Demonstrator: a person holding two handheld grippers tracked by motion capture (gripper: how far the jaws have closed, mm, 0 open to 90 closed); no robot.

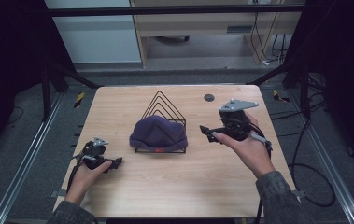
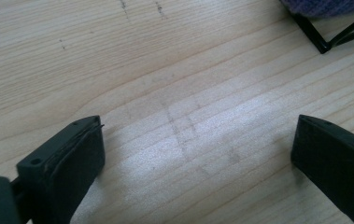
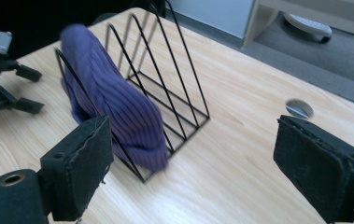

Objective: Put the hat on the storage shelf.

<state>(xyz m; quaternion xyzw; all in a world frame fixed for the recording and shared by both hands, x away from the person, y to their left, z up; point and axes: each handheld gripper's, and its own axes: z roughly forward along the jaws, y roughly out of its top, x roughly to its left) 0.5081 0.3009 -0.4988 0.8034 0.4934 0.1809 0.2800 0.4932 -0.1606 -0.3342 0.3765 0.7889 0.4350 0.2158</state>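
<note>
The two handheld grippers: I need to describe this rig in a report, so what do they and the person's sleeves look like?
Both are black. The left gripper and right gripper each carry a grey three-cornered plate on top and trail a dark cable. Their jaws are blocky, with flat, worn-edged black pads. The person's sleeves are a dark greyish-green mottled fabric.

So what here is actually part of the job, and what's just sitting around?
Part of the job:
- purple knit hat, slotted in the front of the rack
- black wire rack
- left gripper, open, nothing held
- right gripper, open, nothing held

Just there:
- round hole in the wooden table
</note>
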